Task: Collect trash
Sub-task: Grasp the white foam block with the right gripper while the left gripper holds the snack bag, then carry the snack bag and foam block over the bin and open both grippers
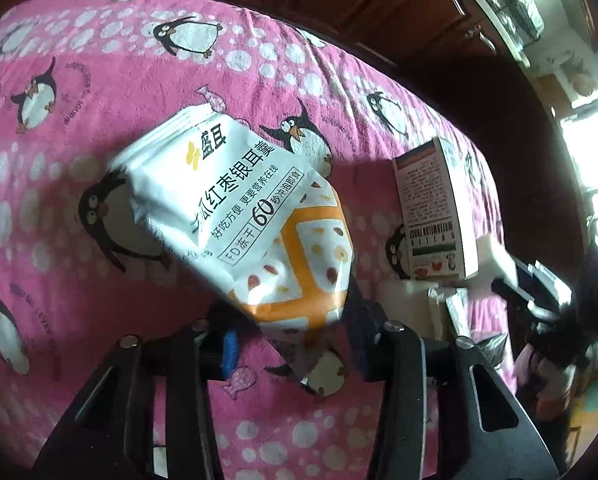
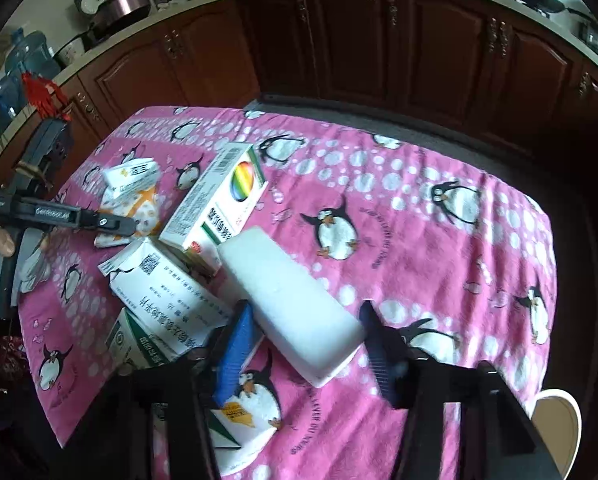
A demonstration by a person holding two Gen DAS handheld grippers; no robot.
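Table draped in a pink fleece cloth [image 2: 419,208], printed with penguins and white dots. Beyond it, dark wood cabinets [image 2: 379,48] under a pale countertop crowded with pots and jars; blue water jugs [image 2: 27,52] off to the far left of the right-hand tool.

Writing: the snack pouch [image 1: 251,208], white and orange, carries large Chinese print including 红枣银耳羹 and a big "60". A carton with a barcode and dense small text [image 1: 431,208] stands upright to the right of the left-hand tool. From the right side, a box with a rainbow disc and a barcode [image 2: 223,192] lies ahead and left of the tool; nearer, a white carton with a QR code and Chinese lines [image 2: 167,296]; small print unreadable.

Left gripper [image 1: 295,336]: jaws part open, the pouch's lower orange end sitting between the fingers [image 1: 229,350]. Whether the pads actually press it, I cannot tell. The pouch slants up and away from the tool over the cloth.

Right gripper [image 2: 307,344]: jaws part open, straddling the near end of a plain white block [image 2: 291,300]. The blue pad [image 2: 235,356] lies close along its left side, the other finger at its right corner; firm contact not clear.

A hand [image 2: 3,256] holds the left tool at far left.
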